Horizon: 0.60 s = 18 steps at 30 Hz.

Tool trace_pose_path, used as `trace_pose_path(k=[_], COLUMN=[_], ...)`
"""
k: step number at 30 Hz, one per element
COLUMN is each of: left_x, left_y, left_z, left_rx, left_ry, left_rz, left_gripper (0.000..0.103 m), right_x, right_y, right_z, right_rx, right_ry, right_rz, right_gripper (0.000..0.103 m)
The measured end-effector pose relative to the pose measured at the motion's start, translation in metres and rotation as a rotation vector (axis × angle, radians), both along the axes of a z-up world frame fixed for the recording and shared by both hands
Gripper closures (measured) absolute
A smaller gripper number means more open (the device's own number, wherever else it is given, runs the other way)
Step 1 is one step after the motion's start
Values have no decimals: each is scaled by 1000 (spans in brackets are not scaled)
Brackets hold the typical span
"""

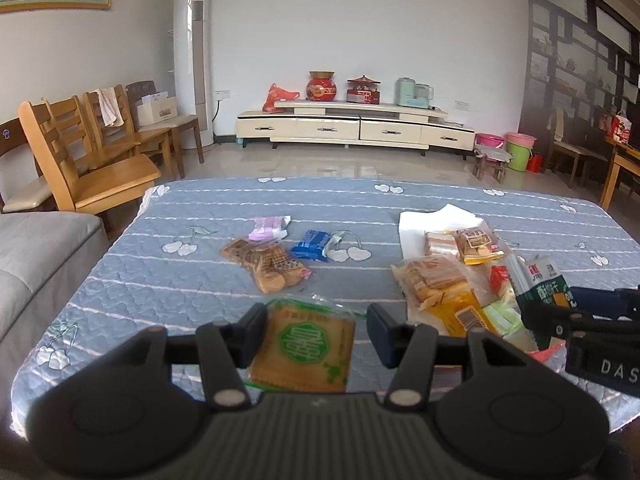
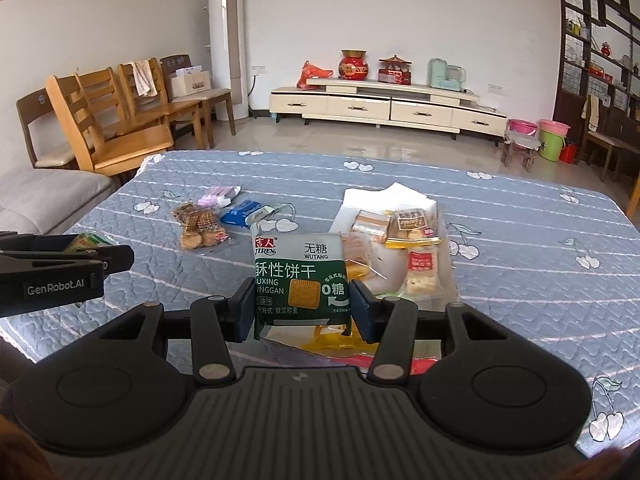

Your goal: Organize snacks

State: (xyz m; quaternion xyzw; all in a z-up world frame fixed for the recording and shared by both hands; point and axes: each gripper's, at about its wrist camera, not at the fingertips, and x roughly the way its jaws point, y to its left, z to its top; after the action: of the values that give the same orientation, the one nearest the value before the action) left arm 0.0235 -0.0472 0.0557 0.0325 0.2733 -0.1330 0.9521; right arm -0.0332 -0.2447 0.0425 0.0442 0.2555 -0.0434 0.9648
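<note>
My left gripper (image 1: 318,330) is open around a square cracker pack with a green emblem (image 1: 306,346); its right pad stands clear of the pack. My right gripper (image 2: 304,306) is shut on an upright green-and-white biscuit packet (image 2: 302,280), which also shows in the left wrist view (image 1: 546,282). Loose snacks lie on the blue quilted table: a clear bag of brown biscuits (image 1: 266,264), a blue packet (image 1: 314,245) and a pink packet (image 1: 267,227). A pile of wrapped snacks (image 1: 452,280) lies by a white sheet (image 1: 416,226) at the right.
The table (image 2: 520,232) has a blue cloth with cherry prints. Wooden chairs (image 1: 92,160) and a grey sofa (image 1: 36,248) stand to the left. A low white TV cabinet (image 1: 356,128) and a tall air conditioner (image 1: 194,68) stand by the far wall.
</note>
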Motion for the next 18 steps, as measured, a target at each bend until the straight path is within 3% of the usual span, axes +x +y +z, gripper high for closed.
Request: trace_pose_path(k=[18], left_x=[-3], left_y=[-29], left_z=[4], left_rx=[17], left_ry=[-5], left_rz=[-58], left_gripper=[49], right_x=[-5], right_y=[-10], right_z=[1], right_rx=[8], right_ry=[-13], right_rz=[-50], right_gripper=[42])
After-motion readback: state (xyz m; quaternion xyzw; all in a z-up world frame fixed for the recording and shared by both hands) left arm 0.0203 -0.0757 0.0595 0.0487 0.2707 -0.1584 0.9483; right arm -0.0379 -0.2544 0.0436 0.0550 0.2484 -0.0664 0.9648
